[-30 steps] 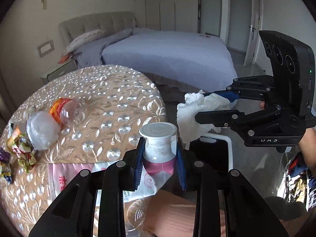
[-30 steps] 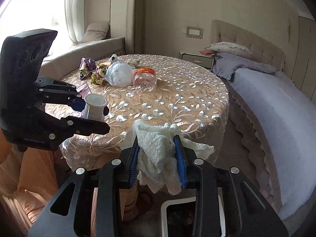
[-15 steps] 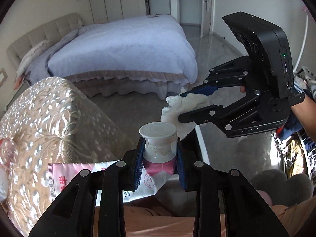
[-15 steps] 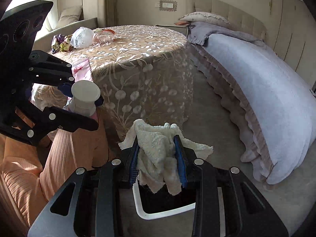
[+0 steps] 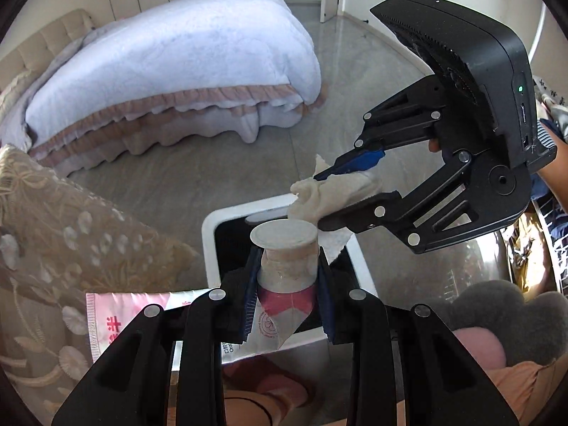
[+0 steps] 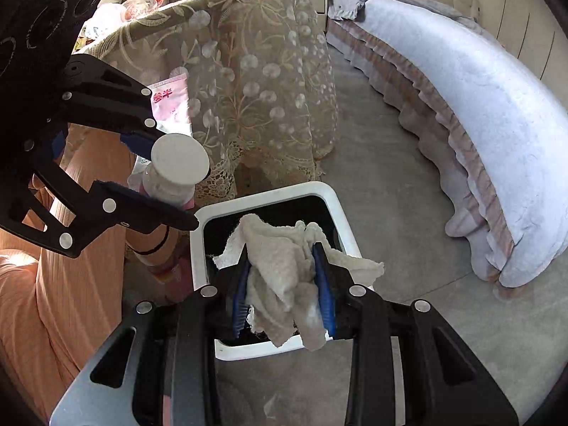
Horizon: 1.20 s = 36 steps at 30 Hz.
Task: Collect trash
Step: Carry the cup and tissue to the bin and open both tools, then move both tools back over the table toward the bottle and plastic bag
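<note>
My left gripper (image 5: pixel 285 273) is shut on a small white-capped plastic bottle (image 5: pixel 284 245) with a pink label, held above the white-rimmed trash bin (image 5: pixel 213 220). My right gripper (image 6: pixel 284 284) is shut on a crumpled white tissue wad (image 6: pixel 280 259), held over the same bin (image 6: pixel 340 213). In the left wrist view the right gripper (image 5: pixel 319 198) and its tissue (image 5: pixel 333 191) hang just beyond the bottle. In the right wrist view the left gripper (image 6: pixel 159 181) and the bottle (image 6: pixel 177 167) are at the bin's left edge.
The round table with a gold floral cloth (image 6: pixel 255 71) stands behind the bin, with a pink packet (image 6: pixel 170 99) at its edge and more trash on top (image 6: pixel 142 0). A bed (image 6: pixel 461 88) fills the right. The person's legs (image 6: pixel 71 248) are at the left.
Both grippers have swung away from the tabletop and down toward the floor. The bin now lies directly under the bottle and the tissue. Both grips are unchanged.
</note>
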Motion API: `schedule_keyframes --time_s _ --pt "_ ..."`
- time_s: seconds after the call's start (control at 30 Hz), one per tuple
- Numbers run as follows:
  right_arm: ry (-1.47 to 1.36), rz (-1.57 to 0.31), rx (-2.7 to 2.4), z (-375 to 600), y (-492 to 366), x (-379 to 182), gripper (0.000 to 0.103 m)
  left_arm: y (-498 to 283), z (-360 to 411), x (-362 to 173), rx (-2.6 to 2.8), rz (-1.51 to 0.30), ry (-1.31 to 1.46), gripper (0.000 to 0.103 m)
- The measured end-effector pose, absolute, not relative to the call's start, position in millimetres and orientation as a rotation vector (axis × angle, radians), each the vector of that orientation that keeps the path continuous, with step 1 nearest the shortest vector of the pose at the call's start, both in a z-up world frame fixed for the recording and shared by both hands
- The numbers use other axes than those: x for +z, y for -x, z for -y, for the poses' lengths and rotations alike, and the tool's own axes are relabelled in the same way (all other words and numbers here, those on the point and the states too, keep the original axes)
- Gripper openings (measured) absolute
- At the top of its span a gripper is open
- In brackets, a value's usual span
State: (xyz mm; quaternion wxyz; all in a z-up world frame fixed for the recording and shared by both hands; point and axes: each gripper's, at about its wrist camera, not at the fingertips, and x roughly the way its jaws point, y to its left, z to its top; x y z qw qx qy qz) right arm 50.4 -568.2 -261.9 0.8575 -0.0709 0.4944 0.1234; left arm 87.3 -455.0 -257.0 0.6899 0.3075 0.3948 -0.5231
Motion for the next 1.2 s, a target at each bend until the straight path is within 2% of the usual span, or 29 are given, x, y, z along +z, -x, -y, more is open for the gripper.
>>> schedule_keyframes --time_s 0.23,0.27,0.3,0.33,0.37,0.5,0.7,0.97,1.2 --pt "0.181 -1.143 0.277 580 -68 -312 0.035 -104 477 -313 -1.208 -1.008 -0.726 0.03" --pt "0.18 -1.157 0.282 582 -70 -320 0.045 -107 480 -323 -1.219 -1.04 -0.733 0.032" --pt "0.173 -1.177 0.296 585 -72 -328 0.062 -109 482 -331 -1.223 -1.065 -0.745 0.057" --pt "0.174 -1.196 0.3 589 -73 -336 0.1 -112 486 -340 -1.201 -1.077 -0.763 0.081" --pt "0.183 -1.199 0.302 590 -73 -341 0.099 -114 489 -345 -1.188 -1.07 -0.772 0.098" --pt "0.217 -1.244 0.273 593 -72 -354 0.099 -116 494 -351 -1.187 -1.078 -0.772 0.098" --pt "0.206 -1.194 0.27 592 -70 -329 0.099 -108 485 -317 -1.206 -0.994 -0.737 0.098" --pt "0.27 -1.078 0.274 569 -64 -275 0.099 -91 464 -251 -1.208 -0.855 -0.673 0.098" --pt "0.333 -0.936 0.269 534 -59 -218 0.099 -95 413 -178 -1.109 -0.709 -0.468 0.098"
